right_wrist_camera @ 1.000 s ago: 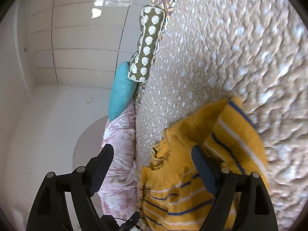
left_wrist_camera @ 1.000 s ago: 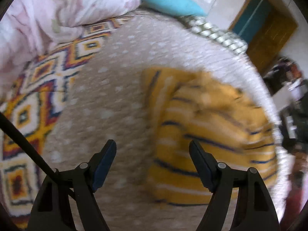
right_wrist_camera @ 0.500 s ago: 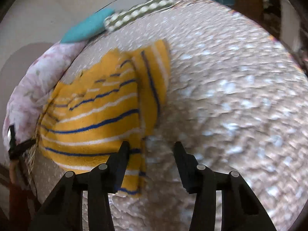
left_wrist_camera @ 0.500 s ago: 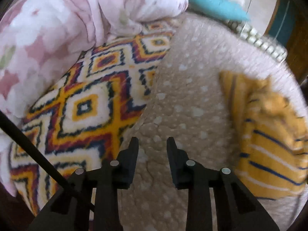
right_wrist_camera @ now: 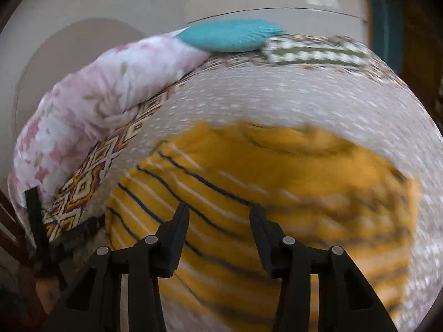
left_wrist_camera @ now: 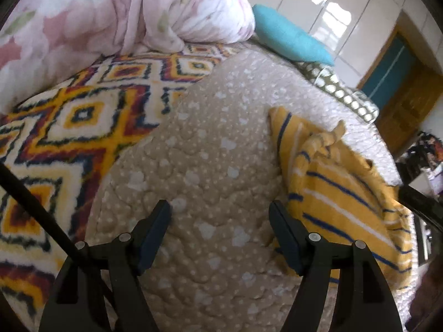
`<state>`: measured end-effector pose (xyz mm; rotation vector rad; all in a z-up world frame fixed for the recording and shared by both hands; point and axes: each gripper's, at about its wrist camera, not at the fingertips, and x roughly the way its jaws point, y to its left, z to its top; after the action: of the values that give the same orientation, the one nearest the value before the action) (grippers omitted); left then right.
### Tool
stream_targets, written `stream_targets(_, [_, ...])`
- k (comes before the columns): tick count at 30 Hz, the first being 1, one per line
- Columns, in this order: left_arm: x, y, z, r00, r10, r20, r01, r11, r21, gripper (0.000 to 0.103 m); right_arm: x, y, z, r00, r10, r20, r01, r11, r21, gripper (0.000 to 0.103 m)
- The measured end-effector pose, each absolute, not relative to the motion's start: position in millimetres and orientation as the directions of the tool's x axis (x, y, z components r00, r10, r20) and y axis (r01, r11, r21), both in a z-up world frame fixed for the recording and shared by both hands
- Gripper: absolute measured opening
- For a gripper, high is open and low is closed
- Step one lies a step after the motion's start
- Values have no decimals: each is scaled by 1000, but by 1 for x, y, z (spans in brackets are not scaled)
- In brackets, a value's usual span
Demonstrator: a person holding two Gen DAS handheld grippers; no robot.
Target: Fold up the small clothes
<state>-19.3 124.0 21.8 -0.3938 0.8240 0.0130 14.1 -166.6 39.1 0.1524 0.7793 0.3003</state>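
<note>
Although both grippers are seen over the bed, only the right gripper [right_wrist_camera: 219,224] is placed above the mustard-yellow knitted garment with navy and white stripes [right_wrist_camera: 249,193]; its two black fingers [right_wrist_camera: 177,229] are seen about half apart and closing, with nothing pinched between them, the striped cloth lying beneath and beyond the tips. Whether the tips touch the cloth cannot be told, as that view is blurred. The left gripper [left_wrist_camera: 220,222] is held over bare beige quilted bedspread with pale spots [left_wrist_camera: 210,144], its fingers [left_wrist_camera: 282,229] opening and empty; the garment [left_wrist_camera: 340,193] is found to the right of them, its near edge just beside the right-hand finger, and none of it lies between the two. The garment is laid on the bedspread as a partly bunched heap, its long axis running away from the left gripper toward the far right, with a crumpled, knotted part at the far end. The right gripper is therefore judged the nearer, and a sideways shift to the right would be needed from the left one. Farther off, a bright diamond-patterned fleece blanket [left_wrist_camera: 69,127], a pink floral duvet [left_wrist_camera: 119,11], a turquoise cushion [left_wrist_camera: 290,38] and a green-and-white patterned bolster [left_wrist_camera: 343,94] are seen at the head of the bed.
</note>
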Motion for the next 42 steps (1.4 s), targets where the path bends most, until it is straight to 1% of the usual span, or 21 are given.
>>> stream_targets(2, [-23, 131, 20, 695, -155, -702, -160, 918, -362, 72, 45, -135, 35, 654, 316, -687, -233, 948, 215, 48])
stream_targets(4, [-22, 140, 15, 688, -202, -697, -159, 895, -417, 73, 79, -105, 28, 637, 290, -715, -243, 955, 171, 48])
stream_targets(6, [-22, 144, 15, 692, -229, -684, -149, 882, -447, 74, 108, -81, 18, 611, 259, -748, -249, 960, 129, 48])
stream_targets(7, [-21, 144, 15, 692, -237, -682, -144, 881, -452, 76, 123, -70, 13, 598, 236, -766, -252, 962, 100, 48])
stream_targets(10, [-21, 145, 16, 690, -267, -673, -111, 879, -463, 76, 164, -42, 0, 561, 176, -809, -249, 968, 37, 48])
stream_targets(12, [-22, 147, 17, 689, -310, -655, -84, 864, -497, 76, 181, -29, -3, 548, 144, -824, -251, 968, 3, 49])
stream_targets(15, [-27, 160, 20, 704, -342, -622, -88, 828, -555, 76, 191, -24, 7, 574, 95, -814, -222, 974, -43, 51])
stream_targets(16, [-29, 166, 21, 713, -343, -611, -99, 814, -572, 76, 184, -28, 16, 600, 103, -793, -211, 977, -32, 51])
stream_targets(18, [-34, 182, 24, 735, -321, -597, -138, 792, -595, 76, 155, -34, 37, 657, 170, -734, -220, 975, 29, 51])
stream_targets(20, [-41, 200, 26, 758, -281, -588, -194, 764, -615, 76, 109, -35, 52, 655, 295, -696, -305, 946, 114, 51])
stream_targets(21, [-43, 206, 26, 763, -266, -589, -218, 752, -622, 76, 90, -31, 55, 648, 329, -687, -335, 933, 131, 51])
stream_targets(23, [-46, 220, 23, 766, -248, -594, -261, 724, -639, 76, 41, -33, 53, 612, 414, -674, -418, 893, 169, 42])
stream_targets(26, [-50, 231, 19, 768, -238, -595, -298, 688, -661, 76, -11, -27, 35, 530, 501, -684, -501, 836, 224, 36])
stream_targets(28, [-53, 230, 21, 772, -219, -597, -303, 699, -648, 76, -29, -17, 19, 521, 486, -702, -516, 834, 195, 36])
stream_targets(32, [-57, 226, 27, 780, -166, -604, -301, 746, -594, 76, -31, 3, -8, 563, 386, -731, -488, 869, 82, 36])
stream_targets(34, [-57, 227, 26, 778, -165, -606, -303, 747, -592, 76, -29, 14, -17, 592, 323, -739, -477, 879, 3, 35])
stream_targets(36, [-56, 231, 26, 777, -176, -604, -303, 737, -604, 76, -30, 23, -23, 609, 267, -747, -461, 885, -59, 21])
stream_targets(37, [-57, 233, 26, 778, -175, -603, -307, 732, -609, 76, -33, 28, -24, 634, 213, -743, -445, 886, -126, 11])
stream_targets(38, [-58, 236, 26, 781, -171, -601, -312, 727, -612, 76, -33, 30, -24, 639, 196, -744, -442, 885, -146, 8])
stream_targets(40, [-60, 241, 27, 787, -159, -596, -319, 722, -614, 76, -31, 25, -14, 623, 218, -751, -429, 898, -95, 7])
stream_targets(42, [-63, 246, 28, 794, -143, -591, -328, 719, -613, 76, -27, 17, 0, 597, 298, -744, -413, 910, 33, 7])
